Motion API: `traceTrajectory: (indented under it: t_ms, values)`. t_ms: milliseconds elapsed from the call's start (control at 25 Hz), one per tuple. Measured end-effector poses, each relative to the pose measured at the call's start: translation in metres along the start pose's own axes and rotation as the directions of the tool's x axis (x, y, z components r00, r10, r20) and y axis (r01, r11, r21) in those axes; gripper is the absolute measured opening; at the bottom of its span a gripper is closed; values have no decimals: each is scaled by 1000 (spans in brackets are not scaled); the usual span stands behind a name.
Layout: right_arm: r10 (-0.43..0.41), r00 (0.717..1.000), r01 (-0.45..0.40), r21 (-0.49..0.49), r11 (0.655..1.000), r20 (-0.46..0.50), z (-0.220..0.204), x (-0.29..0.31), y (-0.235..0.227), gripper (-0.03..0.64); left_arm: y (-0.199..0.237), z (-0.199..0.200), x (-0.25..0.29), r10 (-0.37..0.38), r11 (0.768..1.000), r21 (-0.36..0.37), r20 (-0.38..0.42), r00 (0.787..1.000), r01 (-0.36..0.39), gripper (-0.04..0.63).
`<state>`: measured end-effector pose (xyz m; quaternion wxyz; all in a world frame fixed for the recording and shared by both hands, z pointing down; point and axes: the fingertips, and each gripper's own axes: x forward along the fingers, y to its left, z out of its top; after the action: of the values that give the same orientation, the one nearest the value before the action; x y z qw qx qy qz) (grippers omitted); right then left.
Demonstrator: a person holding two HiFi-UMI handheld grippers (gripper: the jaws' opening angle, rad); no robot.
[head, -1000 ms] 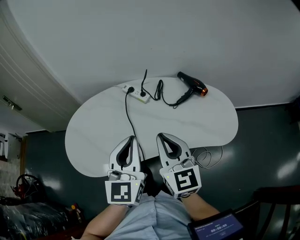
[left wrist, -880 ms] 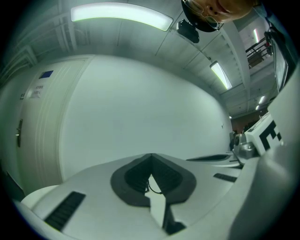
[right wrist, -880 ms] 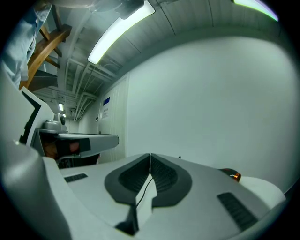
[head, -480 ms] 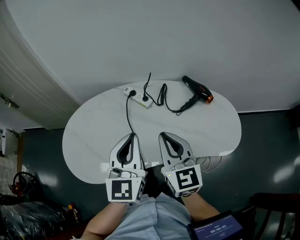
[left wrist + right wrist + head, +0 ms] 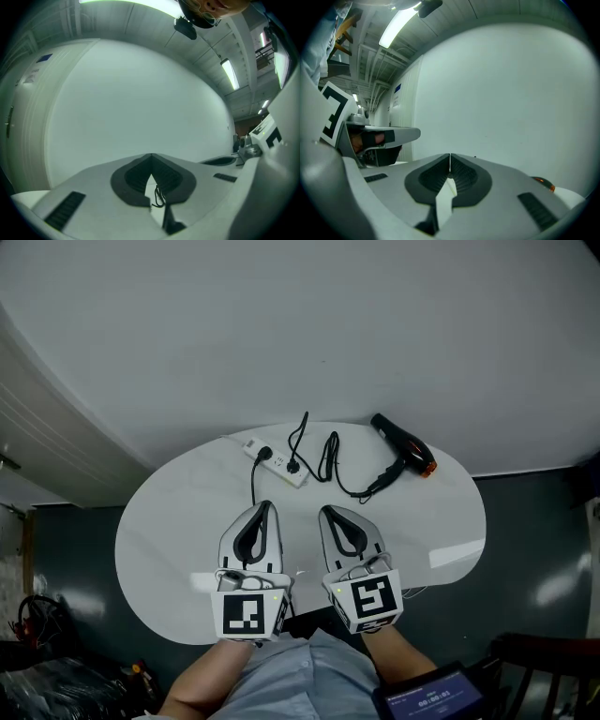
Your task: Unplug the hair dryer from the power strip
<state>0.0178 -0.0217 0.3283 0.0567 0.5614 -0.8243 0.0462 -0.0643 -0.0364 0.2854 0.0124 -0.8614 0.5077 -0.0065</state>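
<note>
**A:** ok so what are the two grippers doing rn?

**B:** Closest to me, just past the person's light blue shirt (image 5: 281,681), the left hand-held gripper (image 5: 265,506) and the right hand-held gripper (image 5: 324,513) sit side by side. They're over the near part of the white counter (image 5: 178,531), both pointing out across it. Both are clenched, tips pressed together, nothing in either one.

**A:** you sure about the left one?

**B:** yep, its own camera shows the tips meeting. There's only a slit lower down, with a bit of black cable showing through it. The right one looks the same, jaws closed on nothing.

**A:** and the dryer?

**B:** Far side of the counter, well apart from both grippers. The white power strip (image 5: 277,463) lies a bit left of centre with two black plugs (image 5: 293,465) in it. A thin black lead (image 5: 253,486) runs from it back toward the left gripper. The black hair dryer (image 5: 405,448), orange at one end, lies to the right near the back edge. Its cord (image 5: 330,460) is bunched up between it and the strip. Can't tell from here which plug is the dryer's. Behind all that is just a plain white wall (image 5: 300,324).
</note>
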Motion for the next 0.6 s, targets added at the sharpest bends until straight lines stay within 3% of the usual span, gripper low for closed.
traceTrajectory:
  t_ms: [400, 600]
  values:
    - [-7, 999, 7, -6, 1000, -35, 5, 47, -16, 3, 26, 8, 41, -12, 1000, -12, 9, 1000, 12, -2]
    - [9, 999, -9, 0, 1000, -34, 0, 68, -32, 3, 31, -6, 61, -13, 1000, -19, -22, 1000, 12, -2]
